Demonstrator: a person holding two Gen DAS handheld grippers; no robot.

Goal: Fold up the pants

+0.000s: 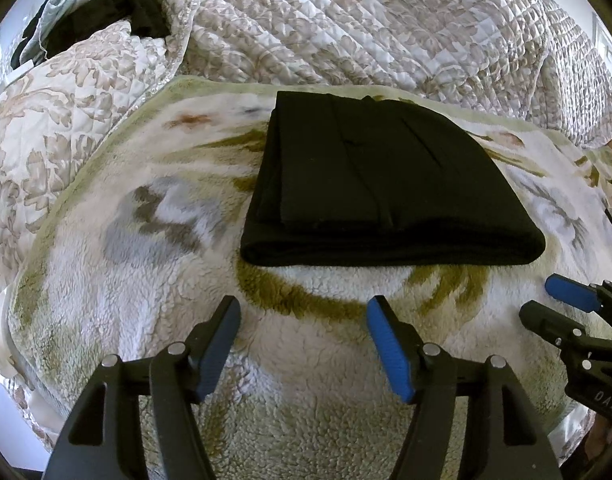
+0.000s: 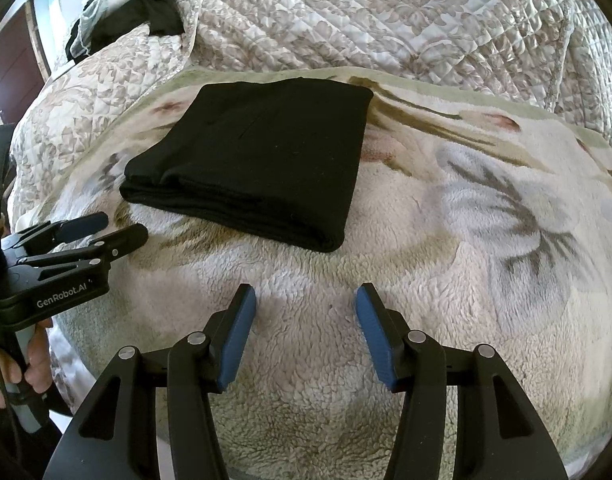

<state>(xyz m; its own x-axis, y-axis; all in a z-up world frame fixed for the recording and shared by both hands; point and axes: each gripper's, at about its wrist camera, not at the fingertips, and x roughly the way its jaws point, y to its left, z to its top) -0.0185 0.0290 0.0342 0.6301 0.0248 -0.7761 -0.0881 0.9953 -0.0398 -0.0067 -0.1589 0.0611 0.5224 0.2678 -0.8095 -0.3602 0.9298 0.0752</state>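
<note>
A pair of black pants [image 1: 390, 184] is seen folded into a compact, thick rectangle, laid flat on a fluffy cream blanket [image 1: 306, 360] printed with green and grey leaf shapes. The blanket is spread over a bed covered by a quilted bedspread [image 1: 386, 20] in a beige floral pattern. More dark clothing [image 2: 145, 4] is heaped at the far left corner of the bed.

The left gripper [image 1: 303, 312] is held just short of the bundle, aimed downward at the blanket. Its blue-padded fingers are spread apart, and nothing is caught between them. The bundle lies straight ahead of these fingers, its thick folded edge turned toward them and running crosswise, left to right.

The right gripper [image 2: 306, 304] is likewise spread and empty, hovering over bare blanket. From it, the pants are found ahead and to the left, with one near corner pointing toward it. A hand [image 2: 33, 360] is glimpsed at the left edge of the right wrist view, wrapped around the handle of the left gripper.

The left gripper is judged the nearer of the two. The folding appears finished or nearly so; any further move would probably start at that near folded edge.
</note>
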